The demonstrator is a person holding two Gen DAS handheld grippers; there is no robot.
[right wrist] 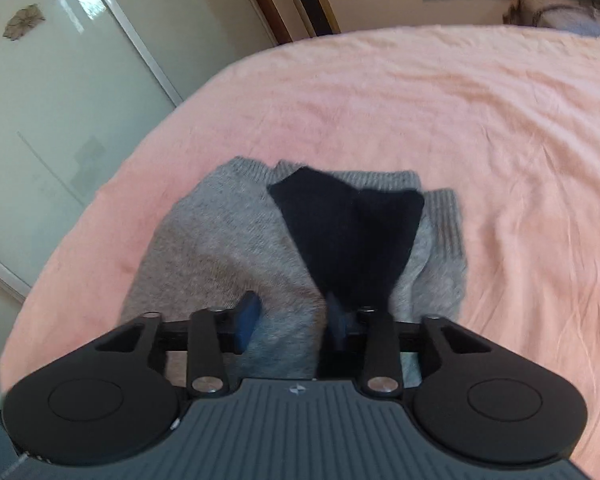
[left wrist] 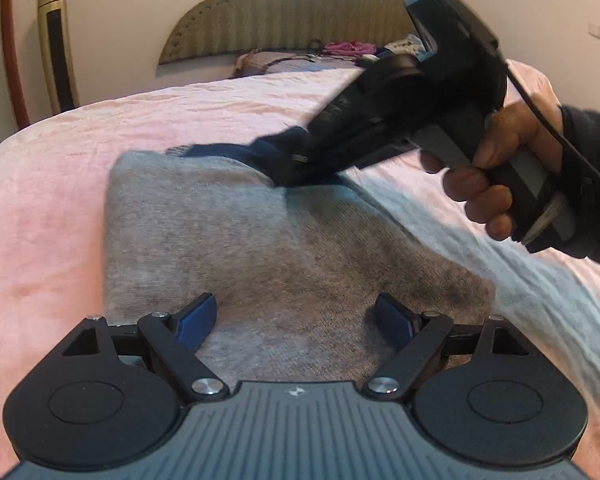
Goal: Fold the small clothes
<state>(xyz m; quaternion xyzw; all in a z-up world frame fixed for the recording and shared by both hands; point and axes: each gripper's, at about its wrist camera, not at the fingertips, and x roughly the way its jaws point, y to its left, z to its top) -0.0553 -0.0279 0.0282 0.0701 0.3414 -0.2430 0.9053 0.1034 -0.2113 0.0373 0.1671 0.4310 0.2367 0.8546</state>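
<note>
Pink bedspread [right wrist: 420, 100], grey knit garment [right wrist: 220, 240], navy patch [right wrist: 348, 232]

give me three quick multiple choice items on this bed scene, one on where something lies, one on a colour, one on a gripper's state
1. Where does the grey sweater lie?
A. on the pink bedspread
B. on the floor
C. on a chair

2. What colour is the cloth at the right gripper?
A. red
B. dark navy
C. yellow

3. How does the left gripper stand?
A. clamped on the sweater
B. holding a hanger
C. jaws apart over the sweater

Answers: 1 A, the bedspread surrounds the sweater in both views. 2 B, the dark navy cloth fans out from the fingers. 3 C, the blue pads stand wide with bare knit between them.
</note>
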